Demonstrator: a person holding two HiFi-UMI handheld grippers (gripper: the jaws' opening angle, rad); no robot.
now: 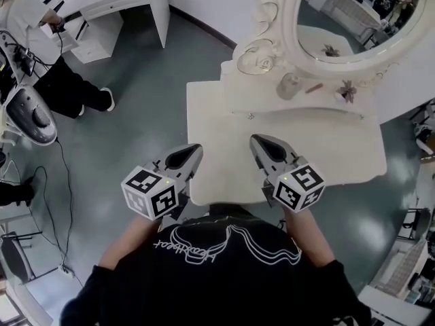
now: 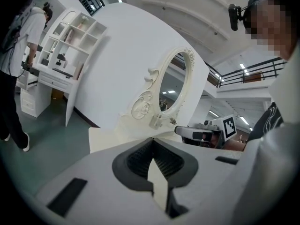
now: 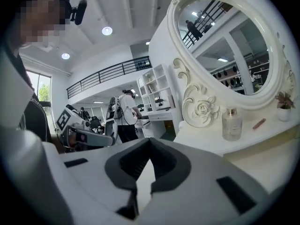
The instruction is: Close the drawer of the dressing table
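**Drawer.** It sits under the top of the dressing table (image 1: pixel 333 148), on the side facing the operator. No drawer front projects past the near edge in the head view. It is judged to be pushed in, or hidden beneath the top.

**Handling (judged).** The drawer is probably a rigid, fairly light box with a smooth painted front that pads could slide on. Push flat on the middle of the front. Pushing at 1 corner may skew it.

**On the top.** 1 glass bottle (image 1: pixel 288 85) stands below the oval mirror (image 1: pixel 353 12). A slam could rattle it.

**Tongs.** The left gripper (image 1: pixel 196 149) and right gripper (image 1: pixel 255 141) are both clenched, tips together, with nothing between them. They hover over the near edge.

**Room.** The floor (image 1: pixel 136 134) is glossy grey-green. A person (image 1: pixel 41 53) stands at a second white desk (image 1: pixel 115 5).
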